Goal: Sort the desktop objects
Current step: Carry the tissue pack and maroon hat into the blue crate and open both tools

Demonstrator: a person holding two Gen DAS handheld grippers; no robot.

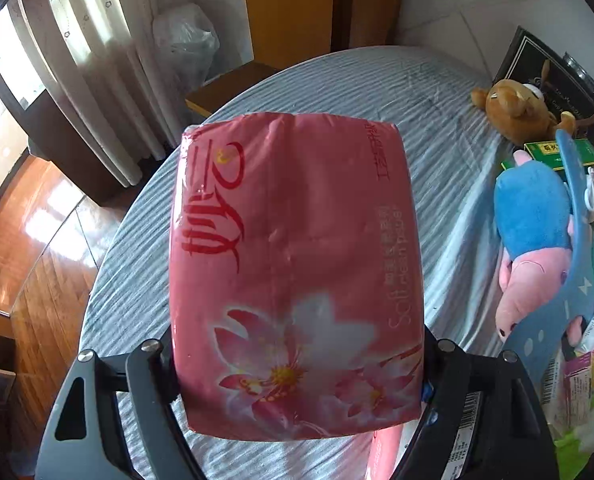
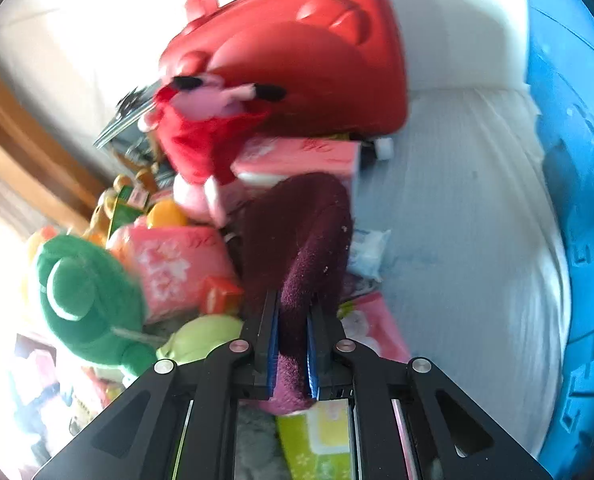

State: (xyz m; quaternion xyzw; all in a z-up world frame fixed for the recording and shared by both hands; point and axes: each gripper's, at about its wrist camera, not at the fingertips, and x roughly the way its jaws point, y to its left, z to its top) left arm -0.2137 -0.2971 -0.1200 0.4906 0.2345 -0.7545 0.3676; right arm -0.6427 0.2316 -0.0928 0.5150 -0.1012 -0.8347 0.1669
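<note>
While the left gripper (image 1: 297, 360) clamps a pink tissue pack (image 1: 295, 272), the right gripper (image 2: 293, 344) pinches what looks like a maroon plush (image 2: 297, 240).

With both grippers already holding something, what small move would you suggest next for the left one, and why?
Probably lower the left gripper to set the pink tissue pack on the bare striped bedsheet ahead; the pack is clamped and lifted, and the toys lie off to the right.

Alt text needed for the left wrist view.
The left hand-held gripper holds a pink tissue pack above a striped bedsheet. Plush toys lie in a heap at right.
</note>
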